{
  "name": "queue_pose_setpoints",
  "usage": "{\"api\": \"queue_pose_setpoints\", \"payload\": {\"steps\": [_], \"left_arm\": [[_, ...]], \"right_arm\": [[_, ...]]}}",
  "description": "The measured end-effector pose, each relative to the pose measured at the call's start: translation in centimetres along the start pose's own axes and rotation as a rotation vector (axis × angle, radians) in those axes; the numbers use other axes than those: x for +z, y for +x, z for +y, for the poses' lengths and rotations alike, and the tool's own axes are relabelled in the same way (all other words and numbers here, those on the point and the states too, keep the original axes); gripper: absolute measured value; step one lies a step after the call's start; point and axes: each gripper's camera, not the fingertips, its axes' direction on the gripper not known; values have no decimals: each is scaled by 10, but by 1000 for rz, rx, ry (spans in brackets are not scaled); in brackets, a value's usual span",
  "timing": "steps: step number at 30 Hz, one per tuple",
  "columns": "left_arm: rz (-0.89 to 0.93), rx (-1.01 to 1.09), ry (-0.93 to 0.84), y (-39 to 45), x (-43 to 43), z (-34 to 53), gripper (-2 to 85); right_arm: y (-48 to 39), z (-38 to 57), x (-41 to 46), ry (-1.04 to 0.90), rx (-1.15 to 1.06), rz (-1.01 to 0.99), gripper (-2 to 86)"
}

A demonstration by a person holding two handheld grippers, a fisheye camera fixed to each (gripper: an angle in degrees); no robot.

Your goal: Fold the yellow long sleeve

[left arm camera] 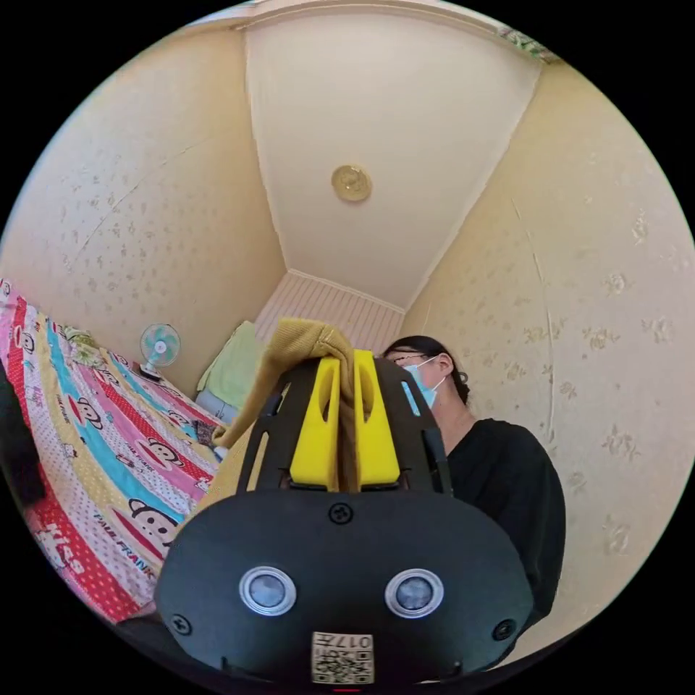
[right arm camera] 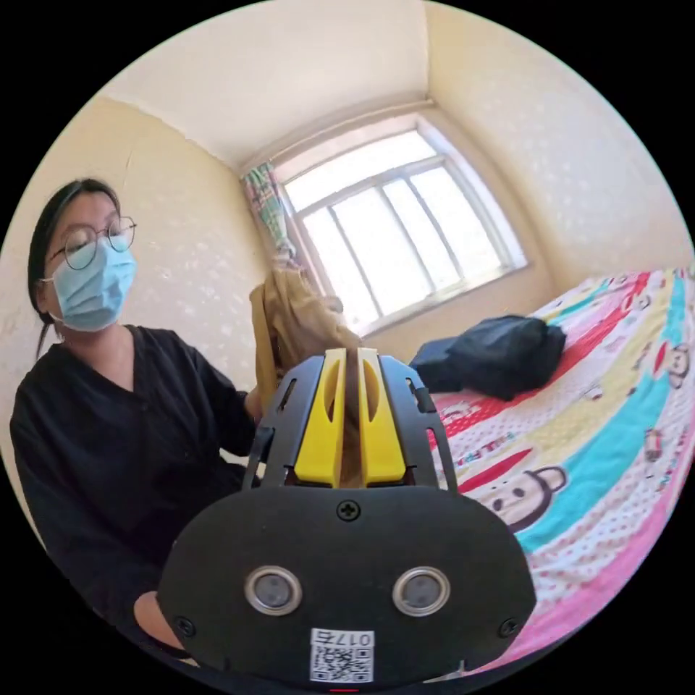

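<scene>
The yellow long sleeve (left arm camera: 293, 347) is a mustard knit cloth, lifted into the air. My left gripper (left arm camera: 346, 362) is shut on a bunch of it, and the cloth drapes over the jaws and hangs down their left side toward the bed. In the right gripper view the same garment (right arm camera: 289, 318) rises in a crumpled bunch above my right gripper (right arm camera: 351, 358), whose yellow jaws are shut on a strip of it. Both grippers point upward, away from the bed.
A bed with a bright cartoon-print cover (left arm camera: 108, 463) (right arm camera: 601, 449) lies below. A dark garment (right arm camera: 499, 351) rests on it near the window (right arm camera: 398, 217). A small fan (left arm camera: 159, 346) and green cloth (left arm camera: 235, 365) sit at the bed's far end. The person in black (right arm camera: 108, 427) stands close.
</scene>
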Motion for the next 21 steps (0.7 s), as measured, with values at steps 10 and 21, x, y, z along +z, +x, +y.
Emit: {"api": "queue_pose_setpoints", "payload": {"steps": [10, 21], "left_arm": [[-356, 59, -10, 56, 88, -37, 35], [-842, 274, 60, 137, 195, -21, 11]], "right_arm": [[-311, -152, -57, 431, -582, 750, 29], [-423, -126, -3, 555, -674, 1287, 28]]}}
